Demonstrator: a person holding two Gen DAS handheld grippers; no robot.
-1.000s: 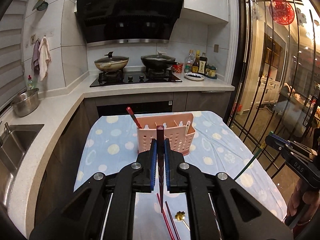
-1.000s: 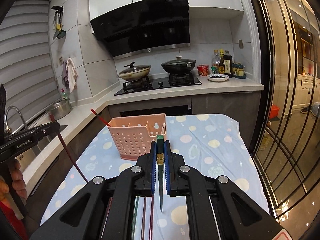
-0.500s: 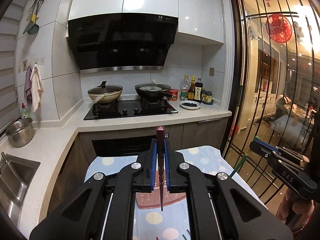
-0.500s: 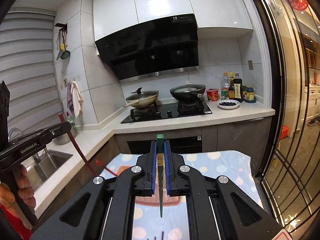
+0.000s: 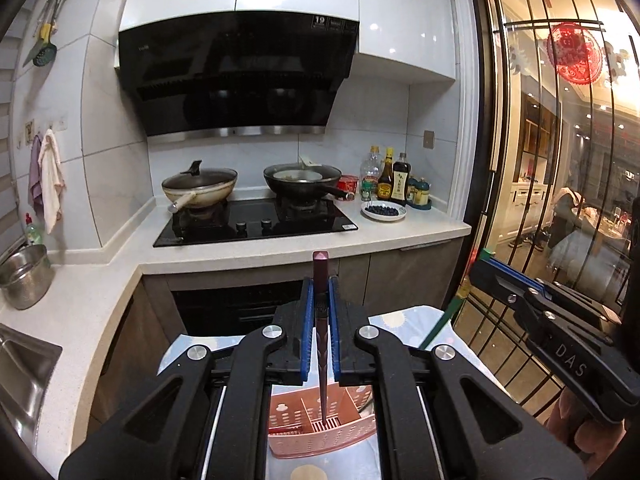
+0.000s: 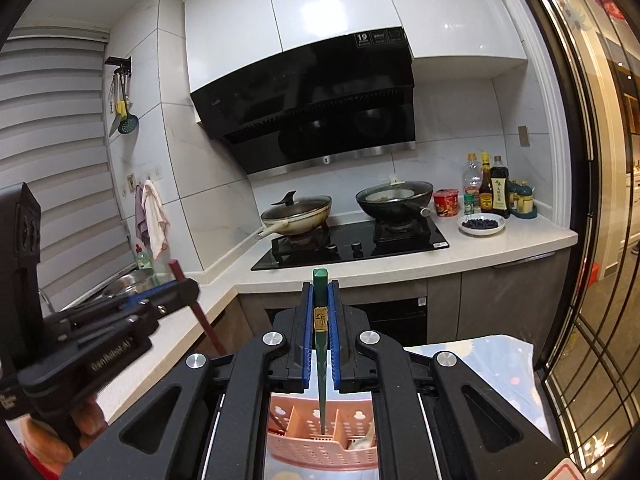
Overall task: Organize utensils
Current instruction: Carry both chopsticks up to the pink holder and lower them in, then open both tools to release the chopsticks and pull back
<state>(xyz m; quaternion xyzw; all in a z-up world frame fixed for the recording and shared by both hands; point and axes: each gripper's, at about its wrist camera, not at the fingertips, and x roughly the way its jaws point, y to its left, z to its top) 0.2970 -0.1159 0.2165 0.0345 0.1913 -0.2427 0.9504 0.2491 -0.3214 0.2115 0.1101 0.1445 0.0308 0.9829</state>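
Left claw (image 5: pixel 319 334): clamped on a dark maroon chopstick (image 5: pixel 320 280), tip hanging above the pink perforated plastic utensil caddy (image 5: pixel 316 436) on the near surface. Right claw (image 6: pixel 319 334): clamped on a green chopstick (image 6: pixel 320 300) likewise. Step: carrying to caddy. Next: lower each tip into a compartment, then release.

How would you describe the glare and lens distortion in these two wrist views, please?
Left wrist view: ceiling lights glare on the white cabinets and the glass door reflects a lit room; its bars bow outward. Right wrist view: a bright spot on the cabinets; the window blinds curve, corners vignetted black.
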